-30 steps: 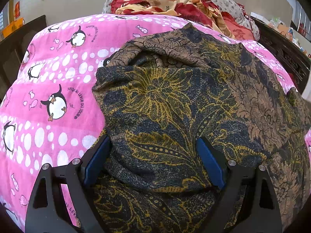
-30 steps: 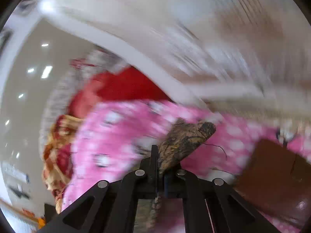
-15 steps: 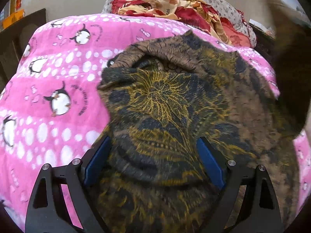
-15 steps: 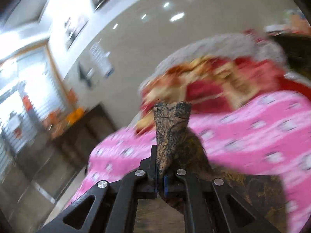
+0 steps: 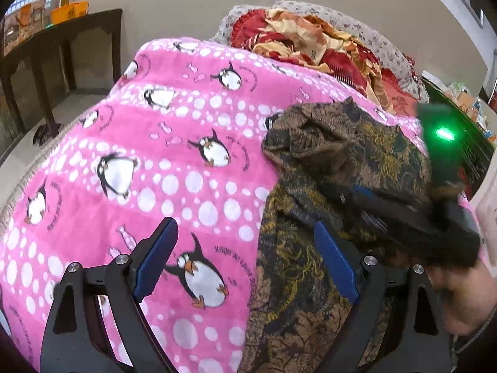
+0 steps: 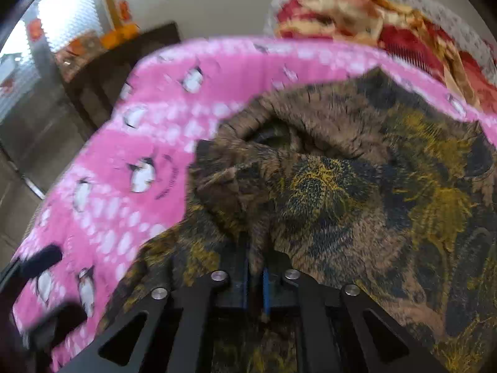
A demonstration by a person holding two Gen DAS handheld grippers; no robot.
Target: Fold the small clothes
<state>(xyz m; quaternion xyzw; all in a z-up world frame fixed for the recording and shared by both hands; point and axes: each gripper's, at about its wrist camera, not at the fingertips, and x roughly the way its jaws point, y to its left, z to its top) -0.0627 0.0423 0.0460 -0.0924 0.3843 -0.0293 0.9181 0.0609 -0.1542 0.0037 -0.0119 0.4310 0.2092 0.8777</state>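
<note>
A dark floral garment (image 5: 335, 161), brown, navy and yellow, lies bunched on the pink penguin blanket (image 5: 149, 161). My left gripper (image 5: 245, 251) is open and empty; its right finger rests at the garment's left edge and its left finger is over bare blanket. The right gripper (image 6: 256, 267) is shut on a fold of the garment (image 6: 341, 186) and holds it low over the cloth. In the left wrist view the right gripper (image 5: 403, 211) appears blurred at the right, above the garment, with a green light on it.
A red and cream quilt (image 5: 316, 43) is heaped at the far end of the bed. A dark wooden table (image 5: 59, 40) stands at the left by the wall. Dark furniture (image 5: 466, 143) lies along the right side.
My left gripper has moved left, off the garment, so pink blanket now shows between its fingers. The right gripper has swung down from high up, carrying the fold over the garment.
</note>
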